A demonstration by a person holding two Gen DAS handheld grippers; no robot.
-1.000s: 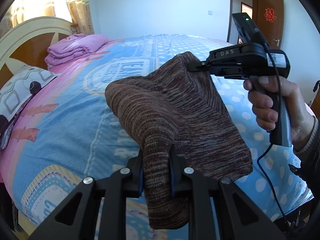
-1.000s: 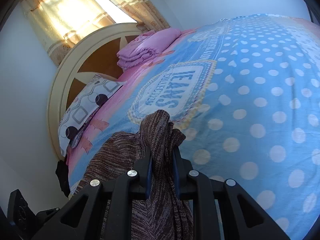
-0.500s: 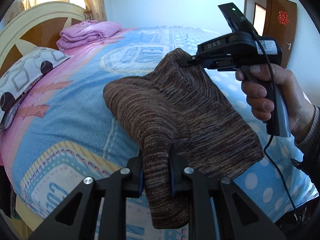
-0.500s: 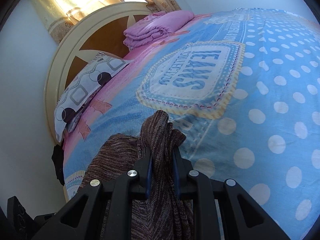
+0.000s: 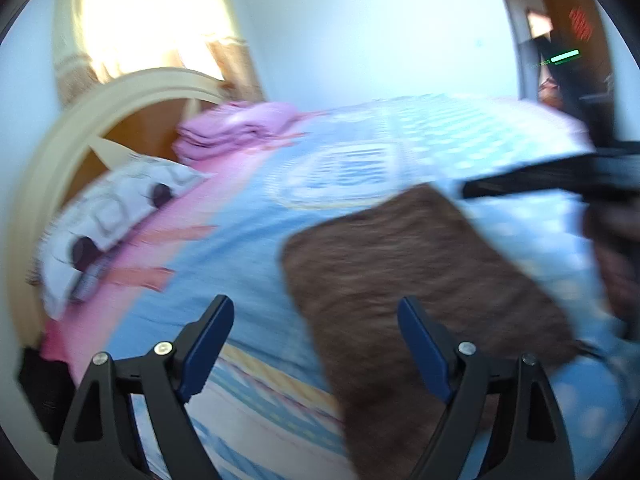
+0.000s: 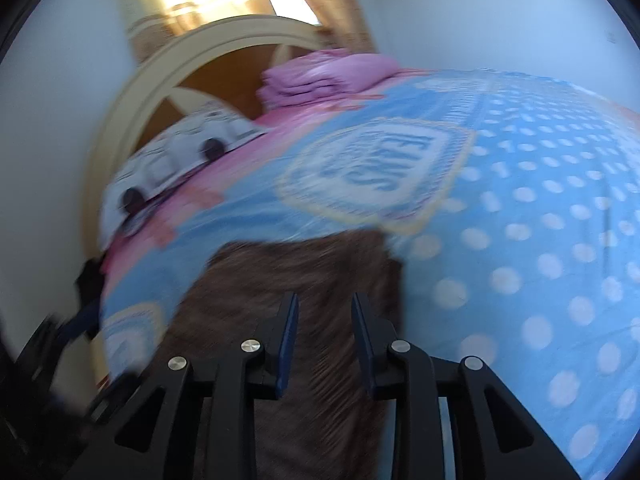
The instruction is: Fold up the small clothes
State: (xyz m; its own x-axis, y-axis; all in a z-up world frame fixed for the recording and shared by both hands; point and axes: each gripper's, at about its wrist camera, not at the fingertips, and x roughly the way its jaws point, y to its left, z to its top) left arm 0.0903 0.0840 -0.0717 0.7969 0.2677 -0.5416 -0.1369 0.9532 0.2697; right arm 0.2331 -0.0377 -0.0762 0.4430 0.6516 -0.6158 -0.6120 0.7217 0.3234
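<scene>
Looking down on a blue polka-dot bedspread, we see a brown knitted garment lying flat near the bed's edge. Our left gripper is opening wide, its pads clear of the cloth. Our right gripper is opening too, the knit below its pads but not pinched. We judge the risks as a released layer springing open, or a fingertip snagging the loose knit and dragging it askew.

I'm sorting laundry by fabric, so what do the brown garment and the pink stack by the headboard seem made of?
Brown garment: probably a knit, with a matte, fuzzy, mottled surface, though blurred. Folded pink stack: smooth, thin woven cloth with a slight sheen, likely bedding; fibre unclear.
</scene>
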